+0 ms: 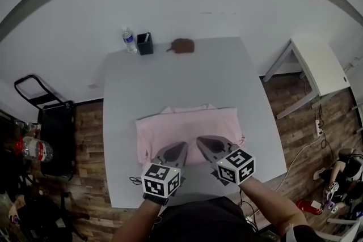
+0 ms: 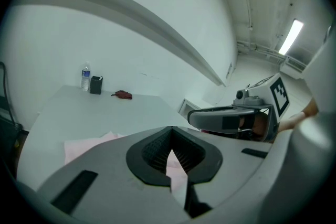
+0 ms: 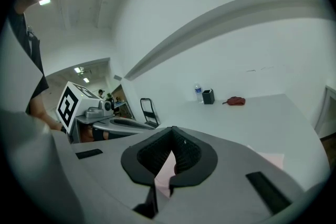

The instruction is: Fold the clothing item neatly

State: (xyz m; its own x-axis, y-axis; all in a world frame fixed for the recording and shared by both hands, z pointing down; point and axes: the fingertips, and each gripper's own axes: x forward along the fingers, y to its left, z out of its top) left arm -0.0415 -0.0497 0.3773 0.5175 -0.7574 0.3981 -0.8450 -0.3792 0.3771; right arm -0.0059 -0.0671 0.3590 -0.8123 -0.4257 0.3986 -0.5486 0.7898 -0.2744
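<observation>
A pale pink garment lies partly folded on the near half of the grey table. Both grippers sit side by side at its near edge. The left gripper has its jaws closed with pink cloth pinched between them. Just to its right, the right gripper is likewise closed on a fold of the pink cloth. More of the garment spreads flat beyond the left jaws, and a corner of it shows to the right of the right jaws.
At the table's far edge stand a water bottle, a black cup and a reddish-brown pouch. A thin cable lies near the front left corner. A white side table stands to the right, a black cart to the left.
</observation>
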